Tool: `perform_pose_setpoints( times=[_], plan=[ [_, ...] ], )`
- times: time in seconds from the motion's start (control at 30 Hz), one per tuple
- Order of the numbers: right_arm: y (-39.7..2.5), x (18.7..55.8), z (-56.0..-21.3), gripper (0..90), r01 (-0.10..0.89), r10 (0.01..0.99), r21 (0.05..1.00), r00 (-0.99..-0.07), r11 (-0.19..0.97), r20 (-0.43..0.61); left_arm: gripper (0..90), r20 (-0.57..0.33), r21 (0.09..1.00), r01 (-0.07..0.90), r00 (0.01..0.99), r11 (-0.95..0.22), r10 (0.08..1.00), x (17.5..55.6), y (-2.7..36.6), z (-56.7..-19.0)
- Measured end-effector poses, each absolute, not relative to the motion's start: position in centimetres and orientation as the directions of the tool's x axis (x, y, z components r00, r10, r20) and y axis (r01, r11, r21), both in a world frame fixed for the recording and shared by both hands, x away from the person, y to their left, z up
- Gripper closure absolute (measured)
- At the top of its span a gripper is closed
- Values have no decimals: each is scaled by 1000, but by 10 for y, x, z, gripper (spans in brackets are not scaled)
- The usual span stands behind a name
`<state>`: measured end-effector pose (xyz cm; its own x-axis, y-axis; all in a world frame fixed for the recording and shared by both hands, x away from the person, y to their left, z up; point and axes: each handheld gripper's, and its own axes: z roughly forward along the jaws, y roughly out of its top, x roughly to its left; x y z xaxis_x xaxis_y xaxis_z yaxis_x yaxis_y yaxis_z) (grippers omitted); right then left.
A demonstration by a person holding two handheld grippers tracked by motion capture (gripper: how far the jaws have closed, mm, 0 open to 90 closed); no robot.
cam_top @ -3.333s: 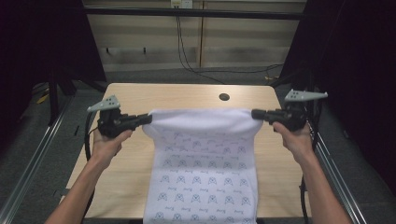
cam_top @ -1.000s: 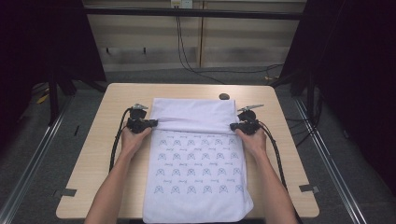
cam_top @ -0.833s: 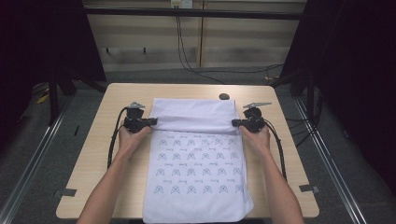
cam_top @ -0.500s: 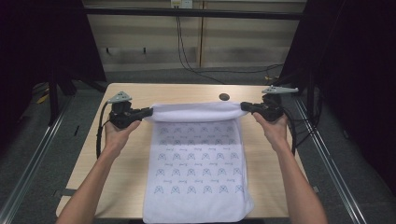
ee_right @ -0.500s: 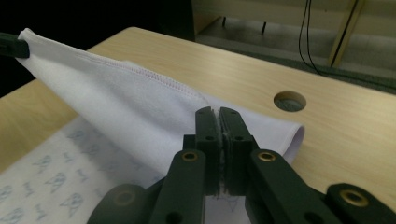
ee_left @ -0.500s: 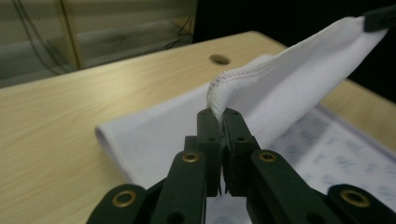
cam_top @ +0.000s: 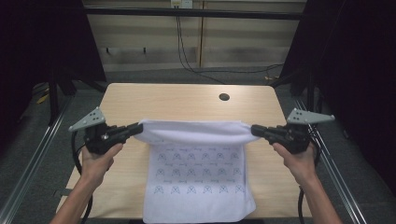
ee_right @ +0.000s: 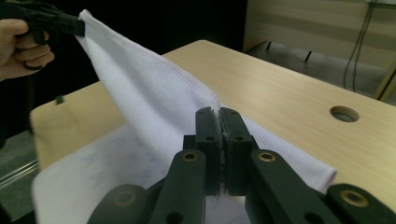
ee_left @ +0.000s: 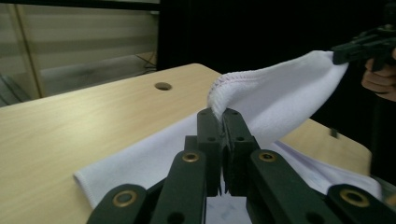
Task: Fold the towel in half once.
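A white cloth with a blue printed pattern lies on the wooden table, its near edge hanging over the front. Its far end is lifted off the table and folded back toward the person. My left gripper is shut on the cloth's left corner, and my right gripper is shut on the right corner. The raised edge stretches taut between them. In the left gripper view the cloth rises from the closed jaws of the left gripper. In the right gripper view the cloth leaves the right gripper the same way.
A round cable hole sits at the table's far right. Metal rails run along both sides of the table. Behind the table are a slatted wall and hanging cables. The far half of the tabletop is bare wood.
Both grippers, which held the cloth's corners down on the table a second ago, have lifted them, spread apart and drawn them back toward the person.
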<state>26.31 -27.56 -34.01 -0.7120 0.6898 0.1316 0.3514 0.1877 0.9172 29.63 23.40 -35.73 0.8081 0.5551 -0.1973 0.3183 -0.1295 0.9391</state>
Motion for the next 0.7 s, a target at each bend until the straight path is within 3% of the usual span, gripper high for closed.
perform_pose_setpoints(
  times=[0.13,0.2,0.37,0.43,0.5,0.7],
  plan=[
    [-273,230,-348,875,358,669,908,-732,216,130,873,-129,922,309,814,-234,567,259,233,-381],
    [-269,221,-362,874,383,672,885,-732,266,114,872,-178,895,367,814,-252,552,250,232,-403],
    [-270,204,-420,872,512,656,800,-725,311,209,872,-234,820,455,820,-347,522,242,228,-452],
    [-271,201,-427,871,522,651,790,-728,322,216,870,-251,792,477,824,-382,508,237,228,-463],
    [-273,187,-451,857,571,601,742,-745,351,289,865,-268,769,490,831,-411,488,228,229,-470],
    [-273,160,-464,748,592,552,699,-765,402,331,834,-254,794,457,849,-402,463,203,239,-463]
  ],
)
